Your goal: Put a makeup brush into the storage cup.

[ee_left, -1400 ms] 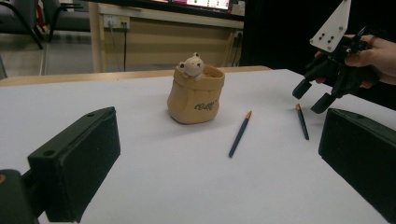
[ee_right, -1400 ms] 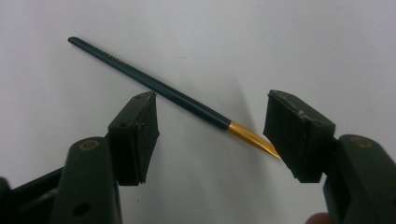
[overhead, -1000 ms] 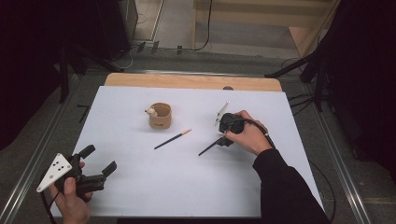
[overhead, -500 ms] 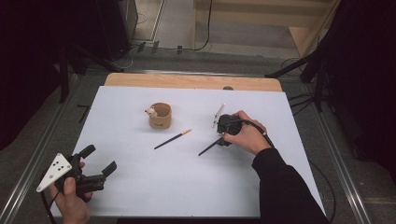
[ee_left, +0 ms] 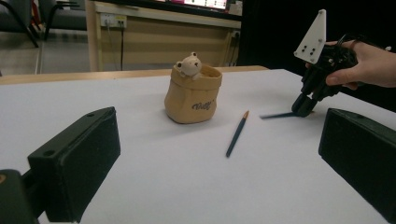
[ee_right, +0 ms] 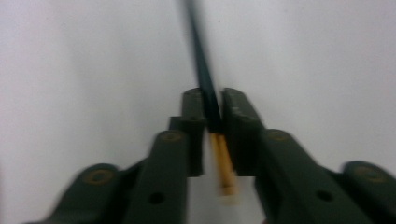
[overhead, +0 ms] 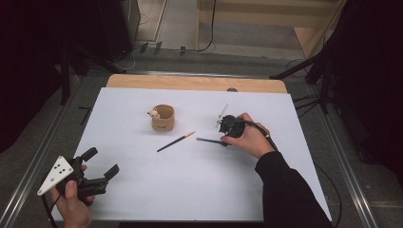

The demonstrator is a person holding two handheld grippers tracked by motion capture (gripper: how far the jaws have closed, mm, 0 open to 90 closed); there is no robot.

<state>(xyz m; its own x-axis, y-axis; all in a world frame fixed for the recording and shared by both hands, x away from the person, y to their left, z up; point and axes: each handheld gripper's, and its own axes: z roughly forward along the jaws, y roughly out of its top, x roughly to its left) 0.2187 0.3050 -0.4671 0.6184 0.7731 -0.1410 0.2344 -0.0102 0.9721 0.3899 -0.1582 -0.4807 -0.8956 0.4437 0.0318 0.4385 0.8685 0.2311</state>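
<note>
Right gripper view: pencil (ee_right: 205, 88) runs lengthwise betw. jaws, tan tip rearward.

The flat white counter (overhead: 190, 190) carries a tan fabric-look pot (overhead: 163, 118) with dark lettering and a cream bear figure (overhead: 153, 113) at its rim. Two slim dark teal pencils, one free (overhead: 176, 141) and one gripped (overhead: 209, 140), have orange ends. Both grippers, left (overhead: 100, 164) and right (overhead: 224, 141), are black; the left's plate (overhead: 55, 174) is white with black dots.
</note>
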